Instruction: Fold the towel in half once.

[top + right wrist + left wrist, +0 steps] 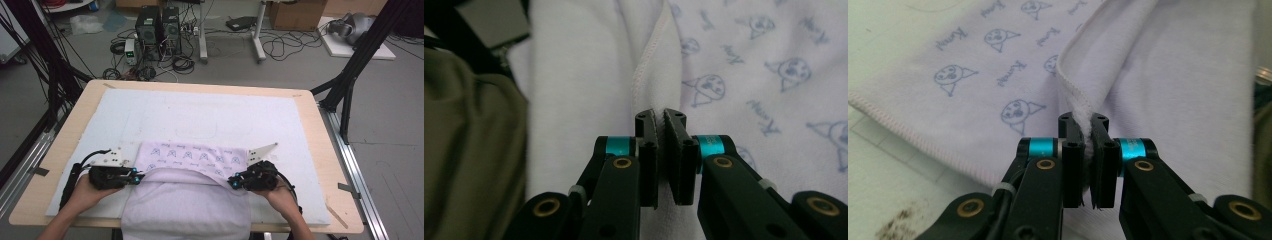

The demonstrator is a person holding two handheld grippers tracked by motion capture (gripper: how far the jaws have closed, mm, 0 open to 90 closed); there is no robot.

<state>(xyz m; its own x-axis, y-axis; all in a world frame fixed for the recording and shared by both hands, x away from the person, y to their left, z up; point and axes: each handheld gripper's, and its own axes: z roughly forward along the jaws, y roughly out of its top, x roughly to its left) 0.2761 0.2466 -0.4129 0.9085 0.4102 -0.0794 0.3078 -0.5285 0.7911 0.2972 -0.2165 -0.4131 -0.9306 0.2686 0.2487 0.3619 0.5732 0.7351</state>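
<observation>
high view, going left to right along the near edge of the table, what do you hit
left hand-held gripper → pale lilac printed cloth, pinched at its folded edge by both → right hand-held gripper → bare white mat → wooden table edge

A lab — computer towers (pixel 159 30), tangled floor cables (pixel 280 47), black rig frames (pixel 357 60).

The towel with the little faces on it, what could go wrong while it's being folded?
1. Each tool, left tool and right tool, pinches just the stitched hem of the towel, so a corner could slip out.
2. If one hand moves faster, the fold may land crooked over the printed part.
3. The near part of the towel hangs off the table edge, so its weight might drag it toward the person.
</observation>
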